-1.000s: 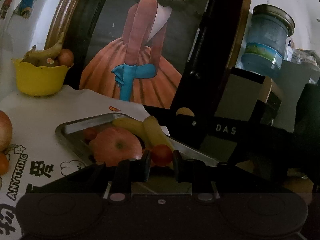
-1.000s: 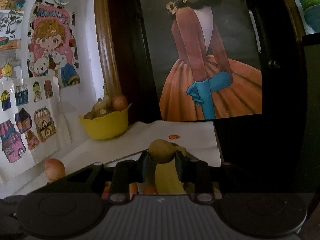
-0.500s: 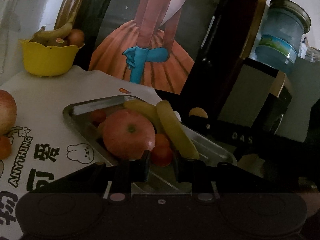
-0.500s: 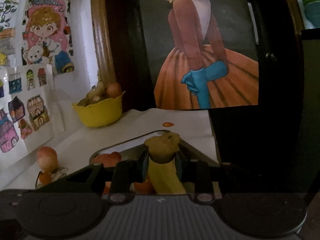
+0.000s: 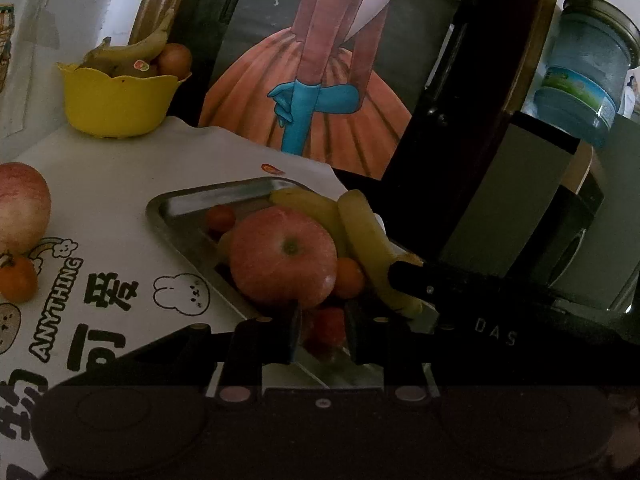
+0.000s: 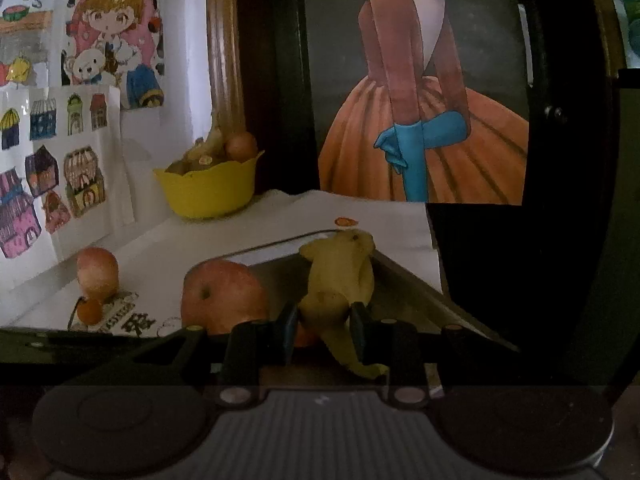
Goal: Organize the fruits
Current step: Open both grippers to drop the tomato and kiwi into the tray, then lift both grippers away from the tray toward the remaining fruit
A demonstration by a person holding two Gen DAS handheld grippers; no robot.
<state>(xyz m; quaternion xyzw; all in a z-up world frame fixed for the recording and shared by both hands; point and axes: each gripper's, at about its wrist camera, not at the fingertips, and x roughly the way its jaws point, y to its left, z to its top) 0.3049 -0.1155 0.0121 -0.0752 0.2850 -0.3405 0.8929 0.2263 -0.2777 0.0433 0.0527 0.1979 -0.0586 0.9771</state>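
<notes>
In the left wrist view, a yellow scalloped plastic bowl (image 5: 116, 104) of fruit sits upper left, a loose red apple (image 5: 22, 206) at the left edge. At centre, a rectangular metal tray (image 5: 180, 216) holds a large red apple (image 5: 282, 256) and yellow bananas (image 5: 368, 248). Bottom centre, the left gripper (image 5: 323, 330) is clamped on a small red tomato (image 5: 328, 326). In the right wrist view, the right gripper (image 6: 323, 330) pinches a yellow banana (image 6: 340, 284) over the tray.
</notes>
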